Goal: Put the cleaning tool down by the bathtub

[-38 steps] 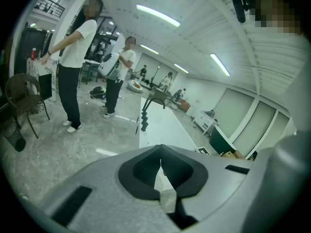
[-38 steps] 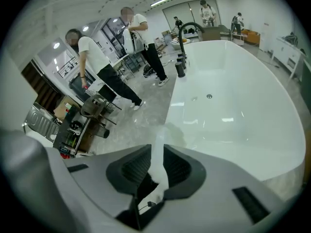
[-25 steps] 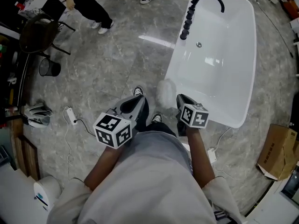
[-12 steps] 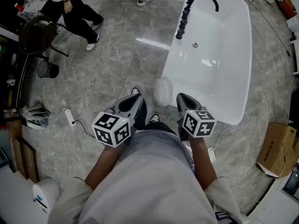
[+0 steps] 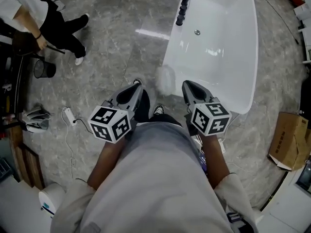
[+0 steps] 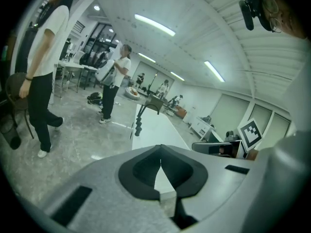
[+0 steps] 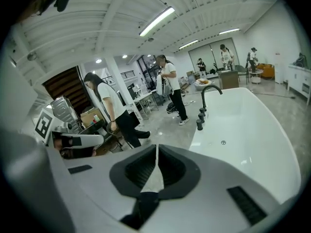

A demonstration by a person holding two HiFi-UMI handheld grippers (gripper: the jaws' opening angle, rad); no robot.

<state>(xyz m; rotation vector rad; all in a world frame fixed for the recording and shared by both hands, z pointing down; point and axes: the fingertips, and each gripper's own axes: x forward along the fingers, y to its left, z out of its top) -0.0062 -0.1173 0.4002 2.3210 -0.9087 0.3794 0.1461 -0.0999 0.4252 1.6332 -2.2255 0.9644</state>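
Grey marbled floor (image 5: 109, 52), white bathtub (image 5: 226, 76) with black tap (image 7: 202, 100), cardboard box (image 5: 287, 144) nearby

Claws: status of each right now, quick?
Left claw: closed, holding nothing.
Right claw: closed, holding nothing.

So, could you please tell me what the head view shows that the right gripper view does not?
Only the head view shows the white fluffy cleaning tool on the floor beside the bathtub, the cardboard box and the wire basket. Only the right gripper view shows the ceiling lights, distant people at the far end, and the right gripper with its fingers closed together, nothing between. Both show the bathtub, the left gripper and a person in a white top.
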